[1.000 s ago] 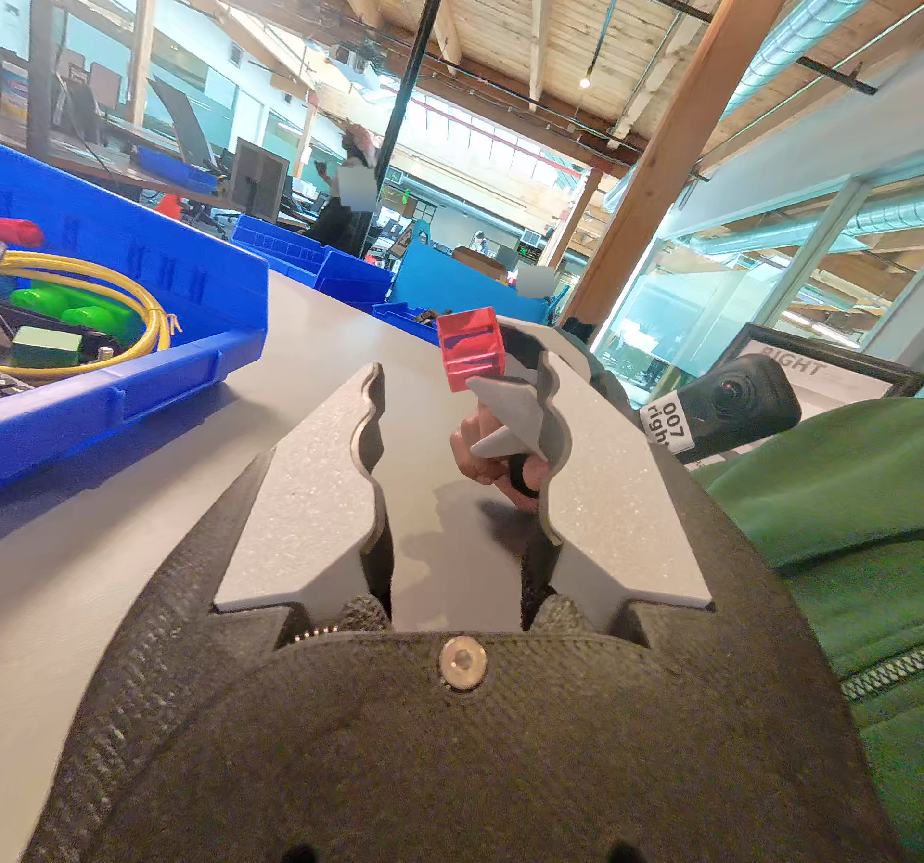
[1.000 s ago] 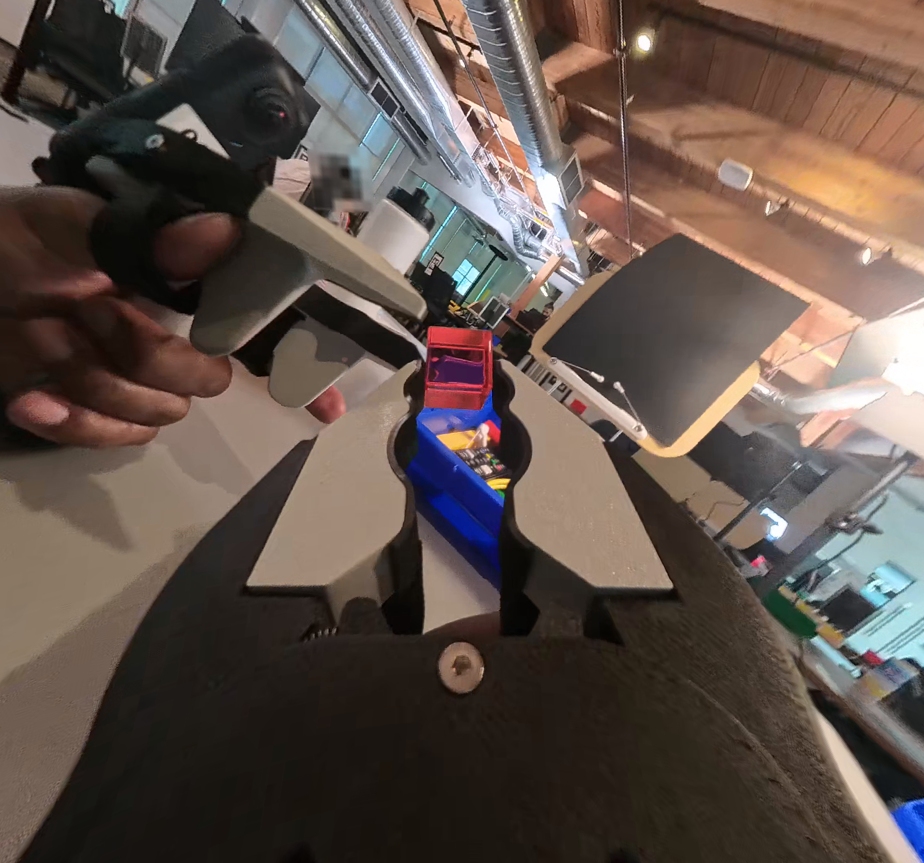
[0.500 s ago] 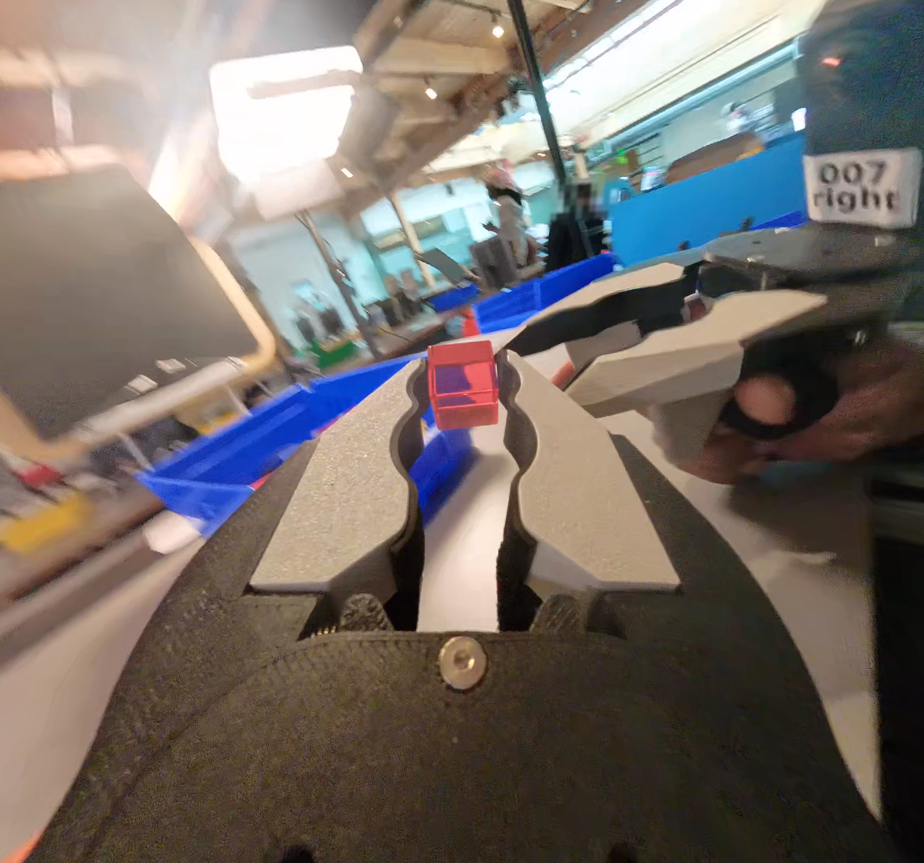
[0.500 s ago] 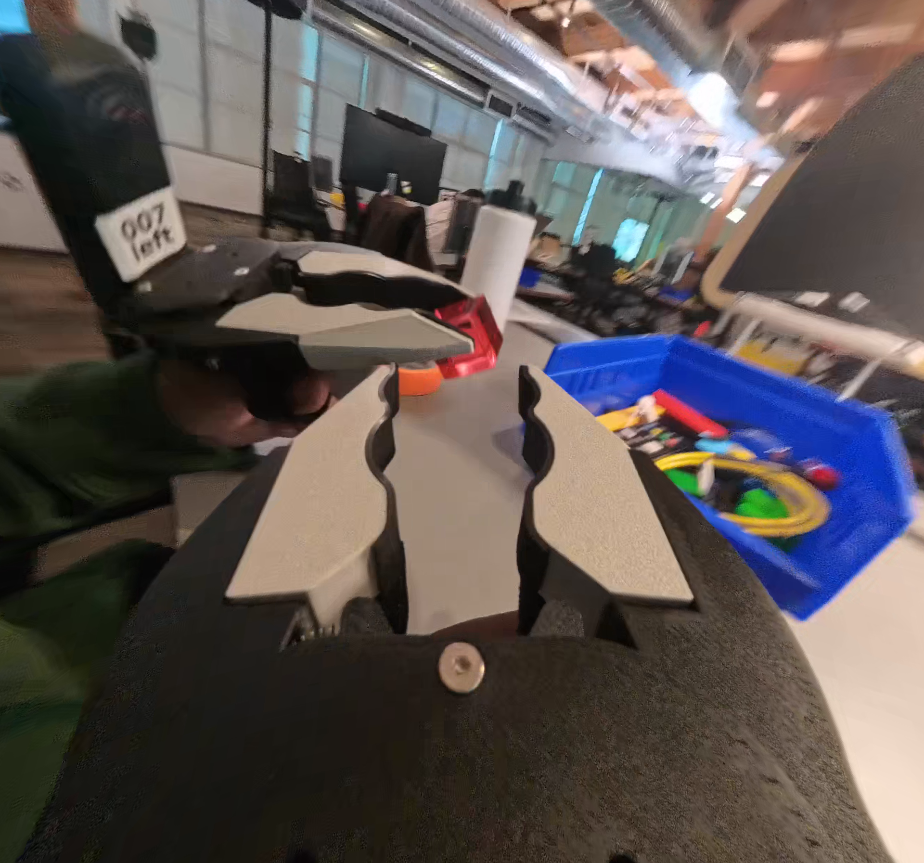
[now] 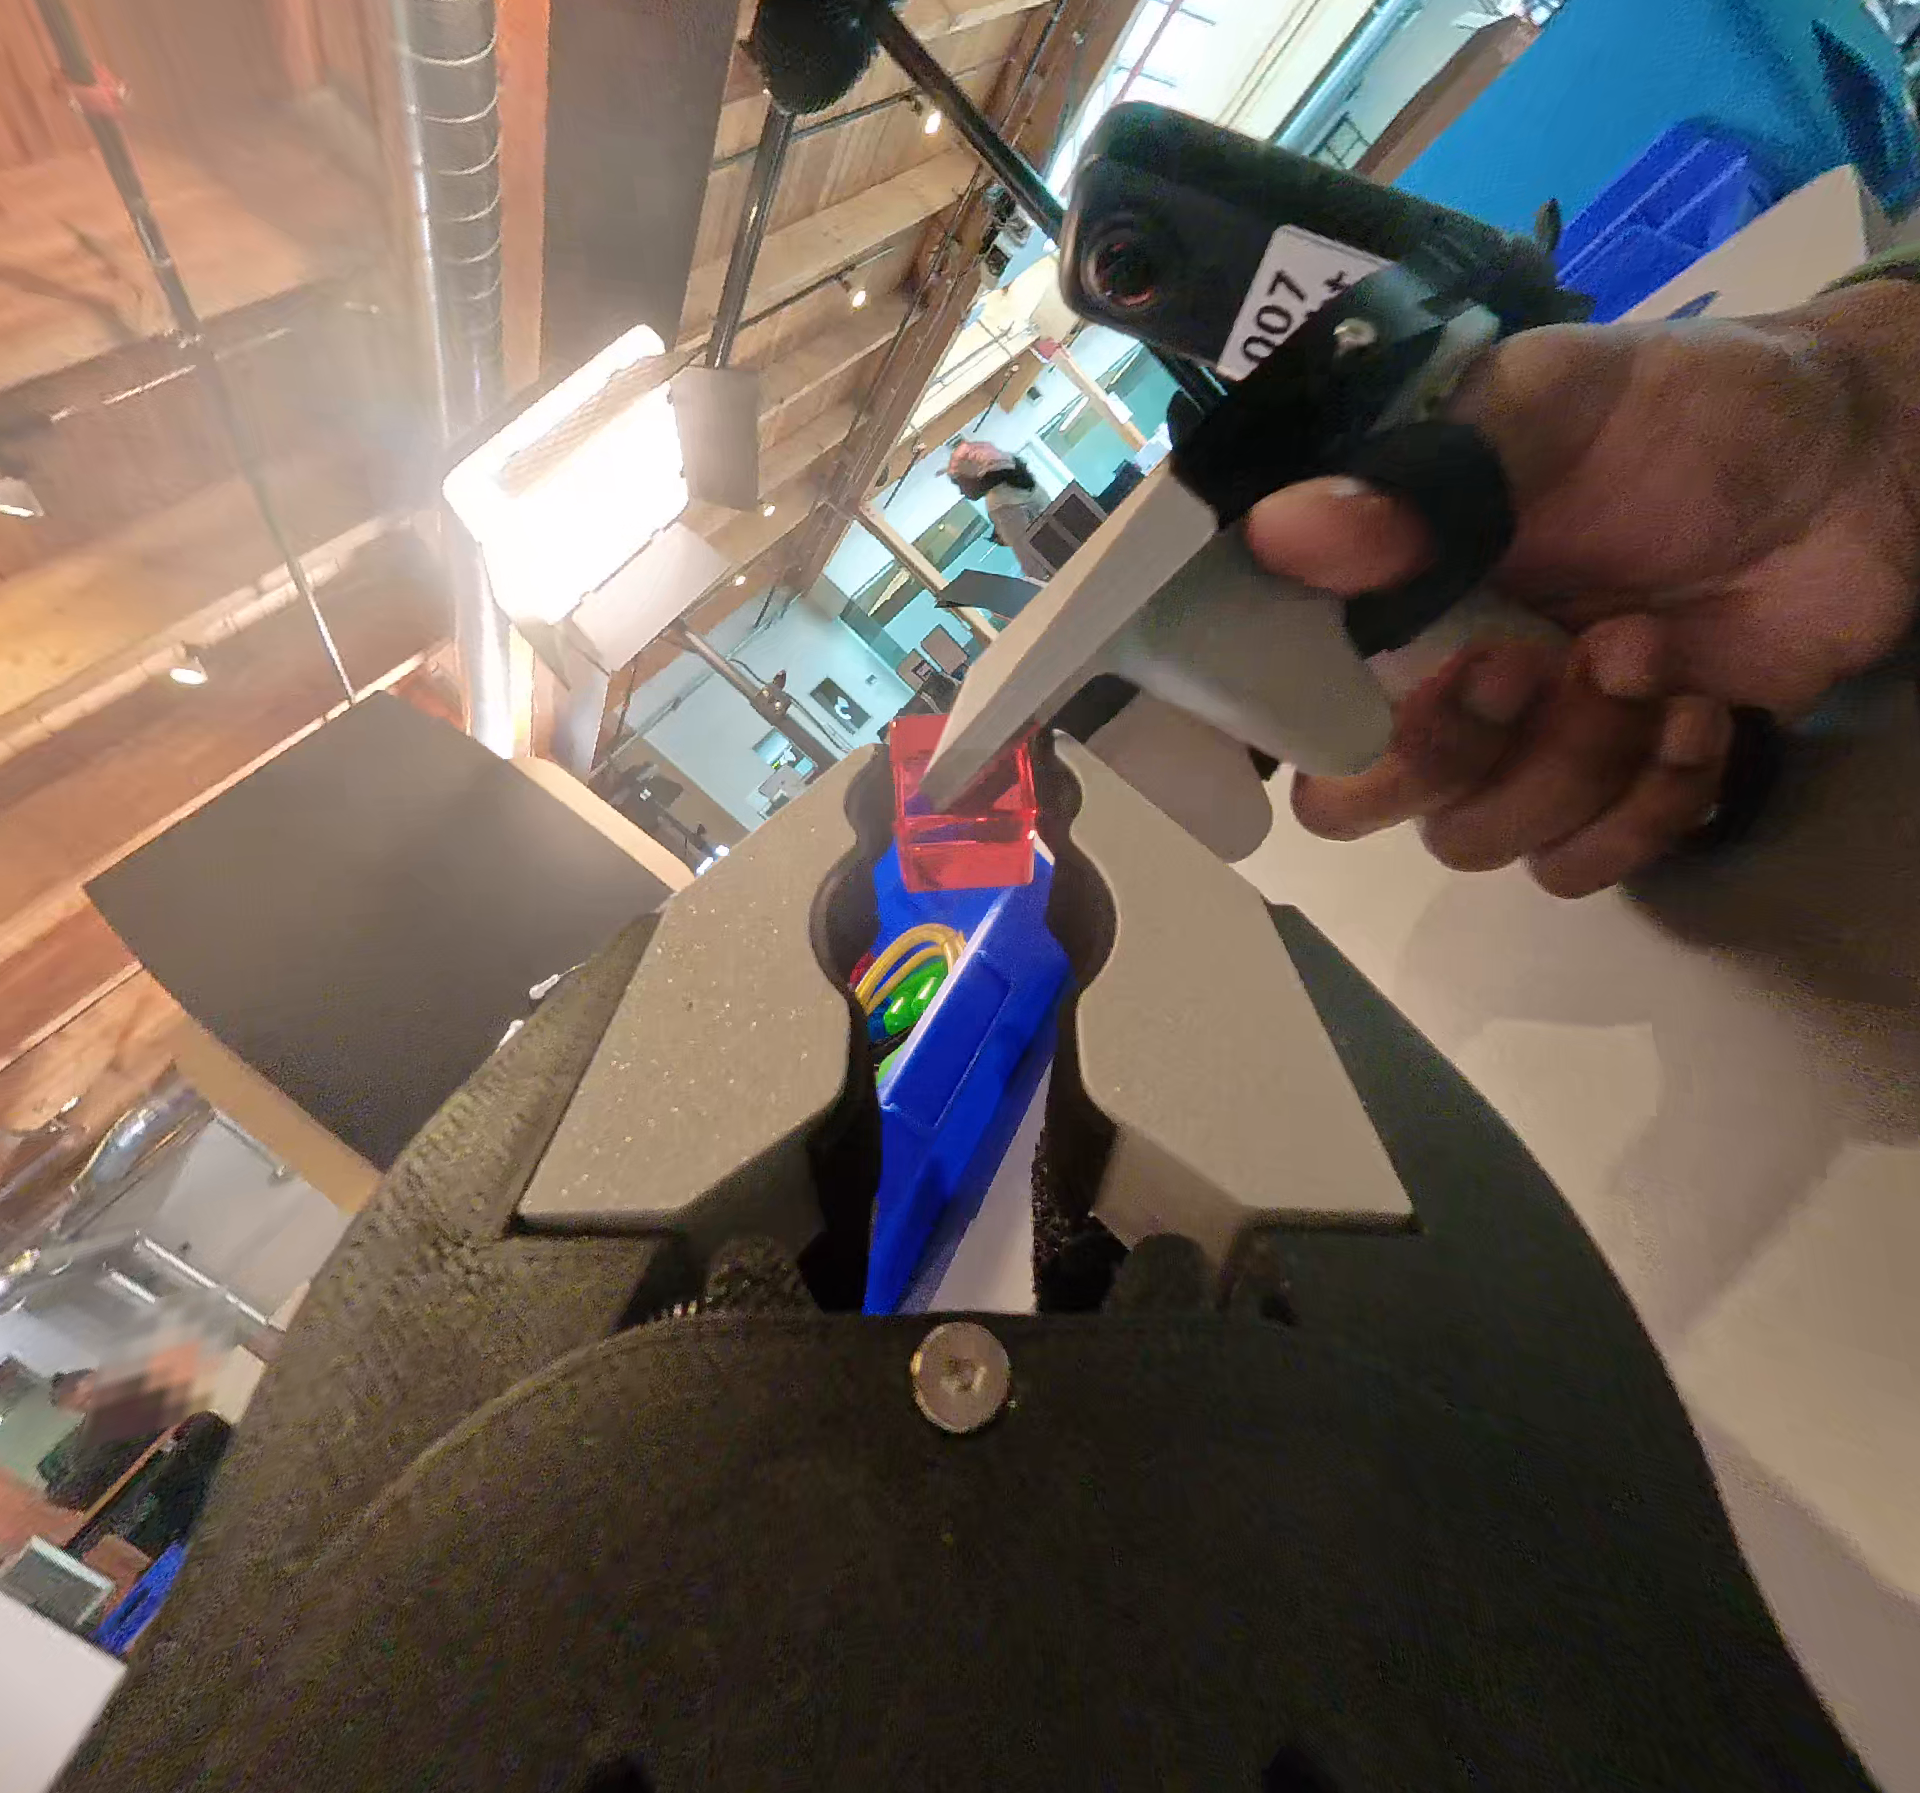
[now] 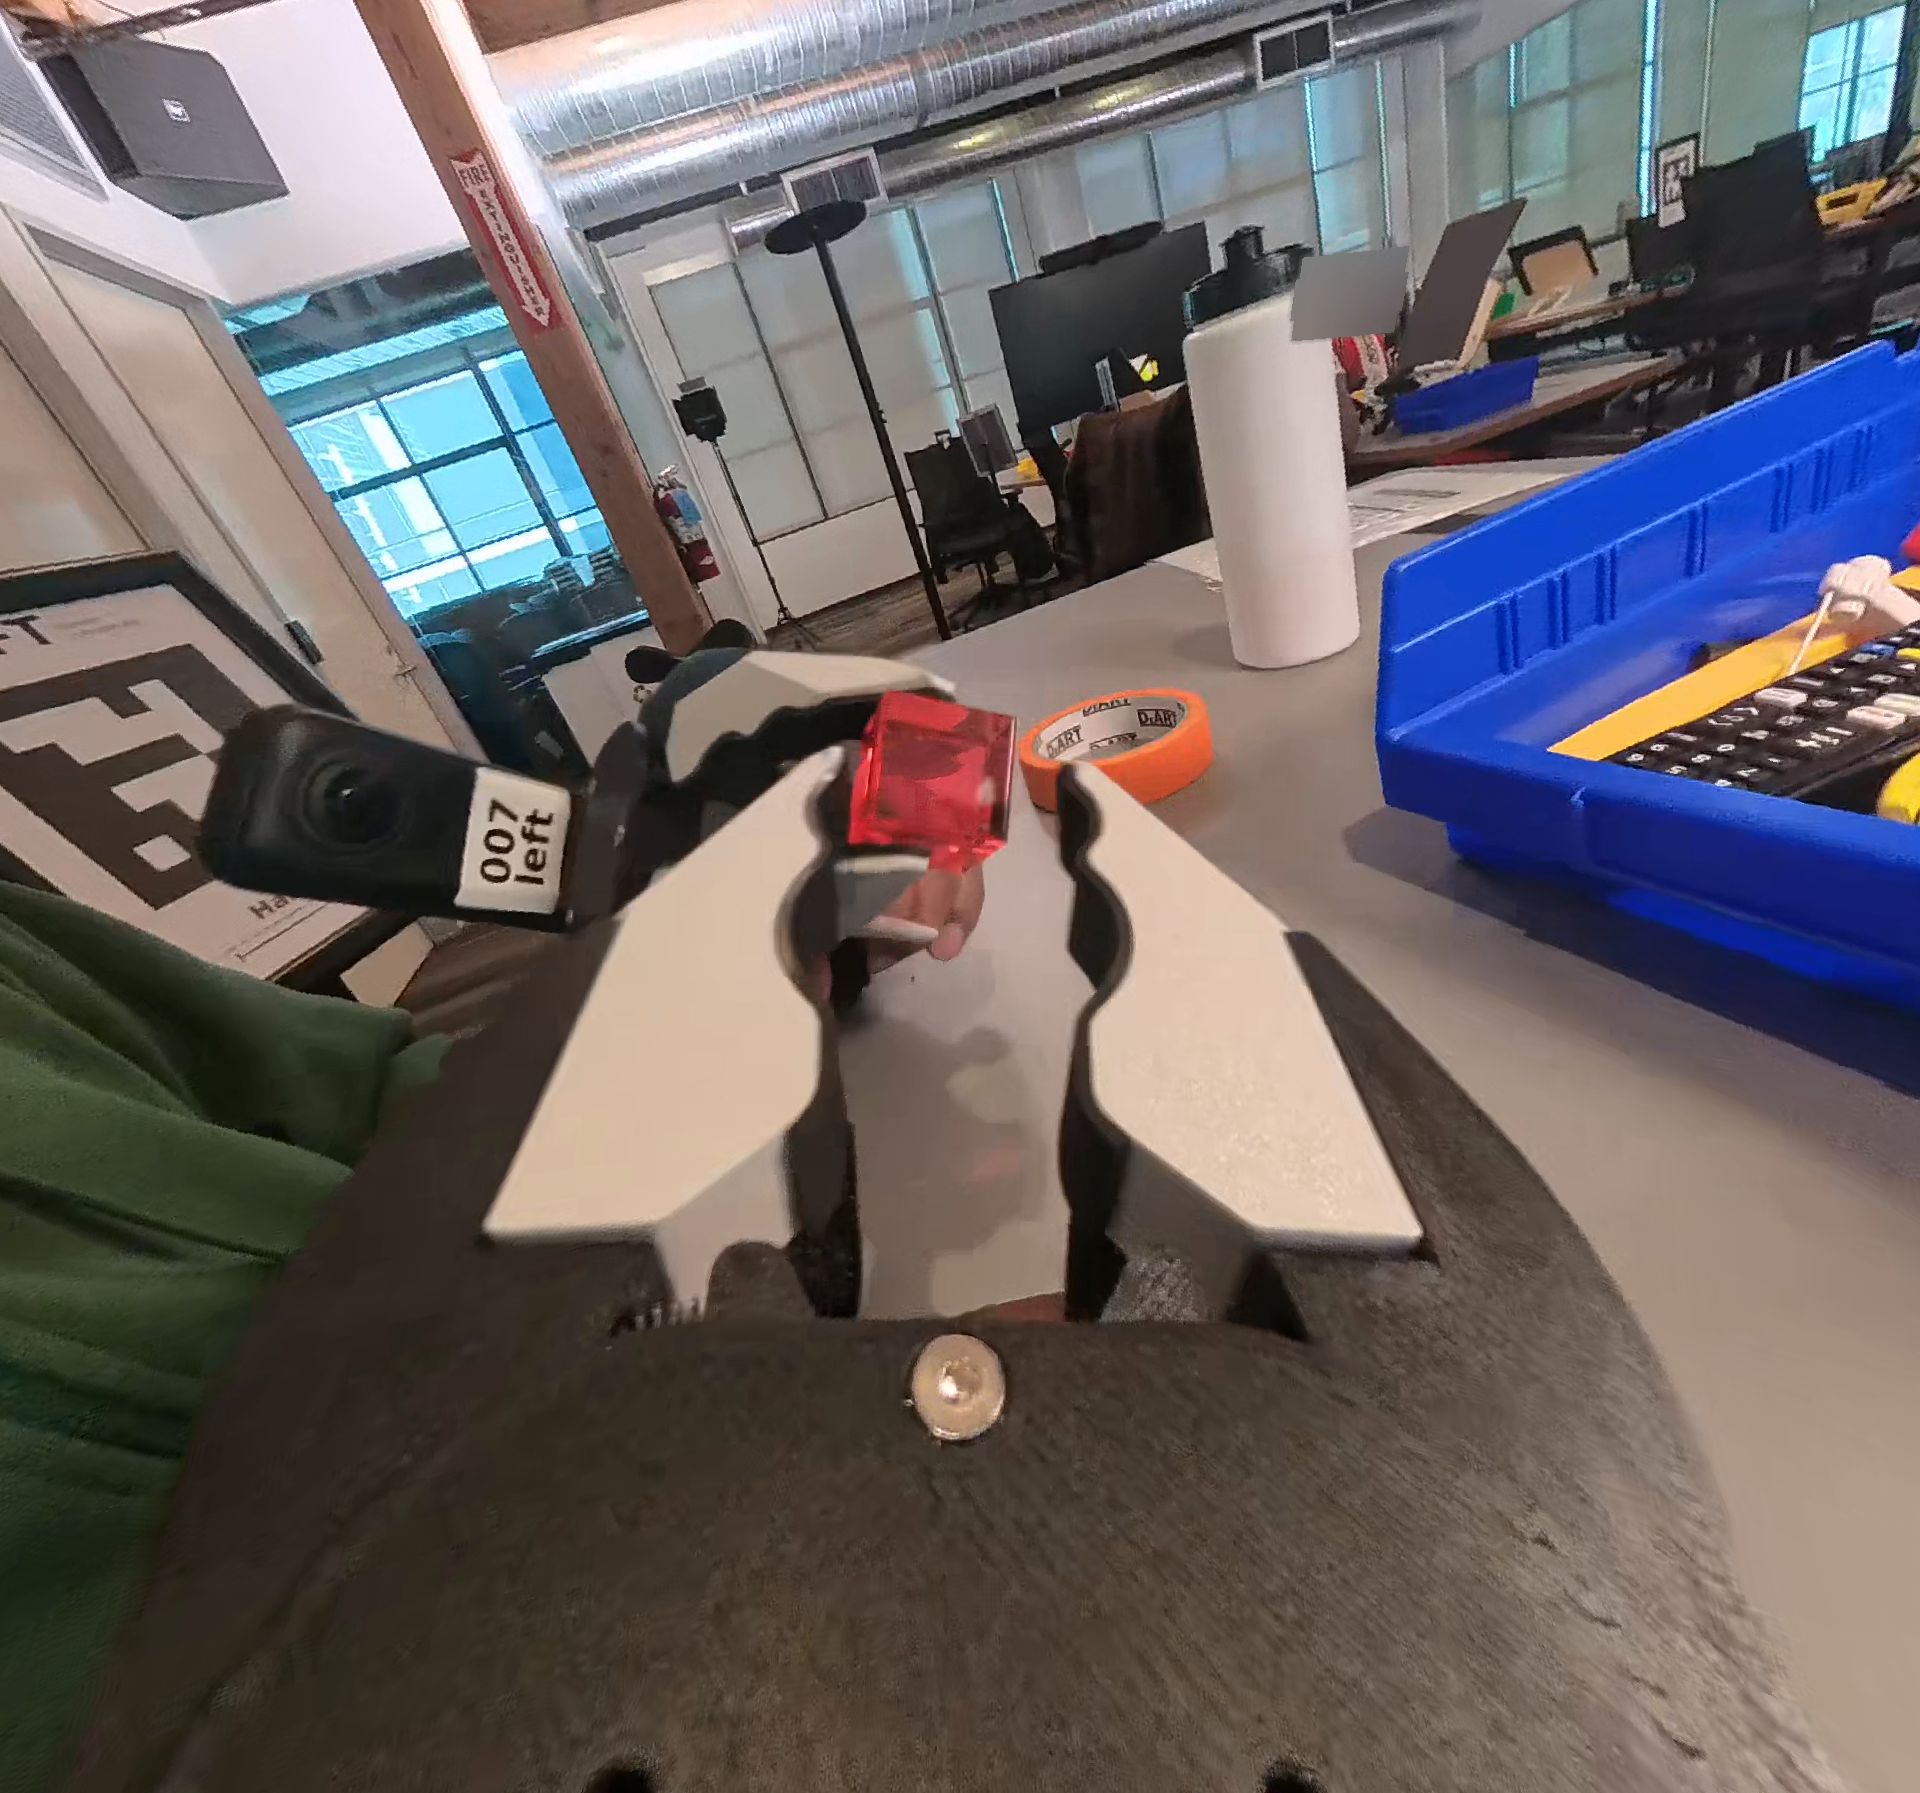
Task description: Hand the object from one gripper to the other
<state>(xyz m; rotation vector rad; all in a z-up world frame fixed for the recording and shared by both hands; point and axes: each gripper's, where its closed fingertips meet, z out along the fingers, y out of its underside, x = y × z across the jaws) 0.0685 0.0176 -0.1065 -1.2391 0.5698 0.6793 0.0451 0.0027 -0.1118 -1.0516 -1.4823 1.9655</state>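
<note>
A clear red cube sits between the fingertips of my left gripper, which is shut on it and holds it in the air. In the right wrist view the cube lies between the tips of my right gripper. Its jaws are apart, with a gap on the cube's right side. The left gripper's fingers reach in from the left and clamp the cube. In the left wrist view a hand-held right gripper finger lies across the cube's top.
A blue bin of cables and a keypad stands on the grey table at the right. An orange tape roll and a white bottle stand behind the cube. A green sleeve is at the left. The tips of both grippers are at nearly the same place.
A second ago my right gripper held the cube and my left was open. My left took it and my right let go. My right has since come back around the cube.
</note>
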